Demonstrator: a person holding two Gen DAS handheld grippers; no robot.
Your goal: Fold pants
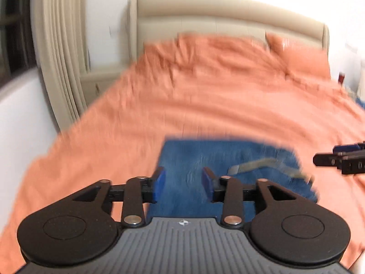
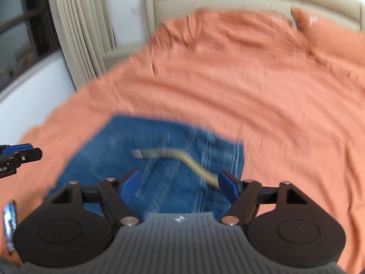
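Note:
Blue jeans (image 1: 205, 155) lie folded into a compact block on the orange bedsheet (image 1: 205, 102), blurred in both views. A tan belt strap (image 1: 262, 163) trails across their top. My left gripper (image 1: 183, 181) hovers over the left part of the jeans, open, with nothing pinched between its blue pads. In the right wrist view the jeans (image 2: 136, 137) and the strap (image 2: 182, 157) sit just ahead of my right gripper (image 2: 179, 181), which stands wide open above the denim. Each gripper shows at the edge of the other's view: the right gripper (image 1: 319, 159) and the left gripper (image 2: 34, 154).
The bed's beige headboard (image 1: 228, 11) and an orange pillow (image 1: 301, 54) are at the far end. Beige curtains (image 1: 61, 45) and a dark window (image 2: 22, 22) stand to the left. A small shiny object (image 2: 10, 223) sits at the lower left edge.

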